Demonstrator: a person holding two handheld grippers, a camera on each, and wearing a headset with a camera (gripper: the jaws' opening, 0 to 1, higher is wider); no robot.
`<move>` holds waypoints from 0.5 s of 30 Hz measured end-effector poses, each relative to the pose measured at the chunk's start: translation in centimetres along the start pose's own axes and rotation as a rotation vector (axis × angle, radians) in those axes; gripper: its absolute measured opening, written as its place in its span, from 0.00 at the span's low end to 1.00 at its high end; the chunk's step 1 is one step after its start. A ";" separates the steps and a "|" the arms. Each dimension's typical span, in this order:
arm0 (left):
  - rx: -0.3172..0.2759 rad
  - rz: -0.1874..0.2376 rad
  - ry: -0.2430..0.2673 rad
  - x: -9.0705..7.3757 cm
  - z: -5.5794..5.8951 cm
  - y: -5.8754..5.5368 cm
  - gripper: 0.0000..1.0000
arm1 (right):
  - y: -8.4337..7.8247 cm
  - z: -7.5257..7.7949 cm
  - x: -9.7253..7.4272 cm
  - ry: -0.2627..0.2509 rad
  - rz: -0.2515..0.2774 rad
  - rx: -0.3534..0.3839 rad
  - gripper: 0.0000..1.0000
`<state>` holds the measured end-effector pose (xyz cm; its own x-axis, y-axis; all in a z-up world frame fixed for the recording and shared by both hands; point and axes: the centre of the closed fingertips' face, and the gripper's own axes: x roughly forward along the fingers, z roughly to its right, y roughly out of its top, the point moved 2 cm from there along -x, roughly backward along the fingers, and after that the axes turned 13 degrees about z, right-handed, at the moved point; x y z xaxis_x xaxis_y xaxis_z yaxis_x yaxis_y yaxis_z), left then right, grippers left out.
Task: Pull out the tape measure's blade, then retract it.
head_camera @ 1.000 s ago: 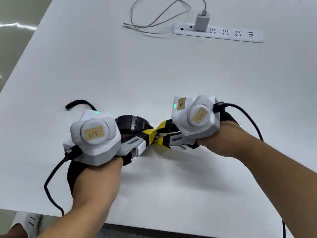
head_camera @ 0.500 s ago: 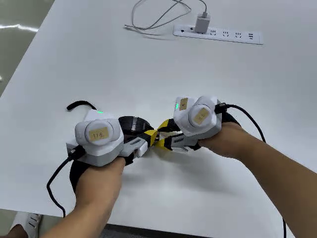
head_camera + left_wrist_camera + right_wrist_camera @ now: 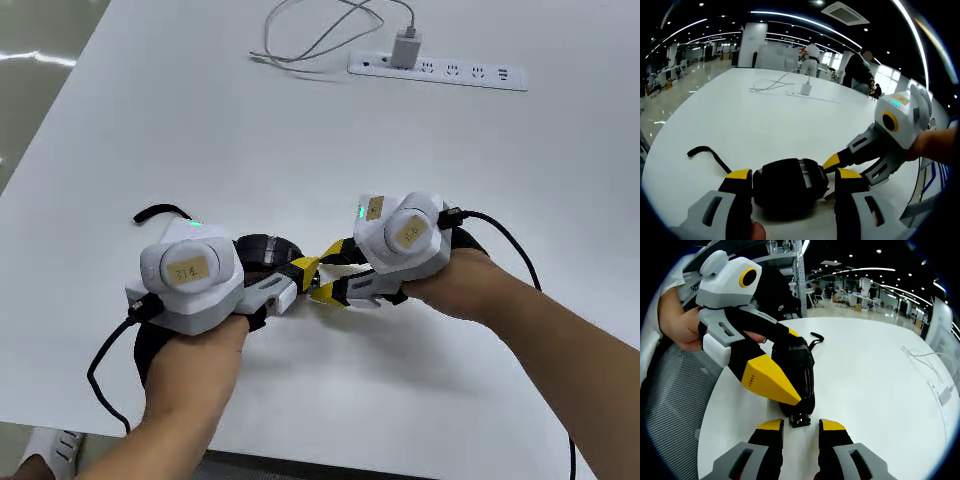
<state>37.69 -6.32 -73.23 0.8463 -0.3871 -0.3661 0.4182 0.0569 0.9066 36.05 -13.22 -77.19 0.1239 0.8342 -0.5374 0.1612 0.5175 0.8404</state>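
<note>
tape measure (image 3: 790,186): a black round case that lies on the white surface (image 3: 200,120) near the front edge, between the two grippers. on the left, a black strap (image 3: 160,211) lies curled beside the case. the left gripper (image 3: 793,176) has its yellow-tipped fingers (image 3: 740,181) clenched on the two sides of the case, so the case is grasped and also rests on the surface. on the right, the right gripper (image 3: 801,426) points at the mouth of the case, where the small end hook (image 3: 800,419) of the blade sits. its fingers (image 3: 832,429) stand a little parted on both sides of the hook with a gap between them, so i judge they are released and not yet pinching.

to do this step well, i think the right fingers should close squarely on the hook, not on the case, and then draw away in a straight line, level with the surface. the left grasp should be firm so the case does not slide or turn. for the return, it is better to guide the blade back slowly than to let it snap.

counted: one tape measure, one strap, two grippers with two fingers each. far at the back are one power strip (image 3: 437,70), one charger (image 3: 406,45) plugged in it, and one white cable (image 3: 320,30).
</note>
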 end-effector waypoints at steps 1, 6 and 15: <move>-0.002 0.001 -0.002 0.0 0.1 0.0 0.65 | 0.0 0.0 0.0 -0.001 0.001 0.001 0.24; 0.008 0.014 -0.014 -0.2 0.3 0.3 0.67 | 0.3 0.0 -0.2 -0.009 0.009 0.004 0.25; 0.040 0.025 -0.029 -0.4 0.6 0.7 0.66 | 0.6 -0.1 -0.7 -0.020 0.017 -0.005 0.25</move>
<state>37.46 -6.70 -72.31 0.8460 -0.4127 -0.3377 0.3833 0.0304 0.9231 36.01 -13.46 -76.29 0.1463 0.8387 -0.5245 0.1538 0.5045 0.8496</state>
